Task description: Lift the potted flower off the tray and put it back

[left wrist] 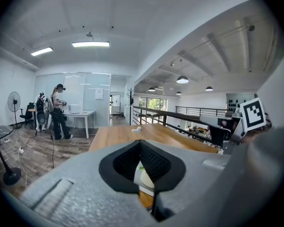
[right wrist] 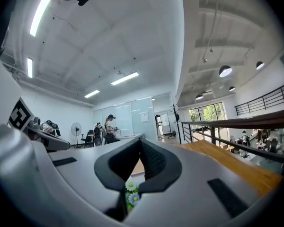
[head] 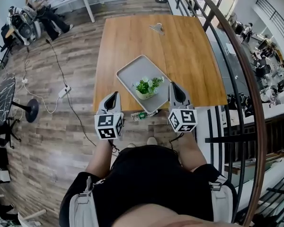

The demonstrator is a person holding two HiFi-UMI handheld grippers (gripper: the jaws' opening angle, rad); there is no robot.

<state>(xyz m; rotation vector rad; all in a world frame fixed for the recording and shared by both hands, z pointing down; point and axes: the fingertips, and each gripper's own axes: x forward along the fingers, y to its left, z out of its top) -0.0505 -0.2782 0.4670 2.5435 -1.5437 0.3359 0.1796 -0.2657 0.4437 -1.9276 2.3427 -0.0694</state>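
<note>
A potted flower [head: 148,87] with green leaves and small pale blooms in a white pot stands on the grey tray [head: 130,71], near the tray's front corner on the wooden table [head: 184,51]. My left gripper [head: 114,96] hovers at the table's front edge, left of the pot, its jaws together and empty. My right gripper [head: 174,87] sits just right of the pot, also shut with nothing held. In the left gripper view the pot [left wrist: 146,178] shows through the hollow below the closed tips [left wrist: 140,143]. Blooms [right wrist: 131,193] peek below the tips [right wrist: 141,141] in the right gripper view.
A small grey object [head: 157,28] lies at the table's far end. A green-labelled item [head: 141,115] sits at the front edge. A dark metal railing [head: 236,60] runs along the right. A person [head: 42,11], white desk and floor fan [head: 31,109] are at left.
</note>
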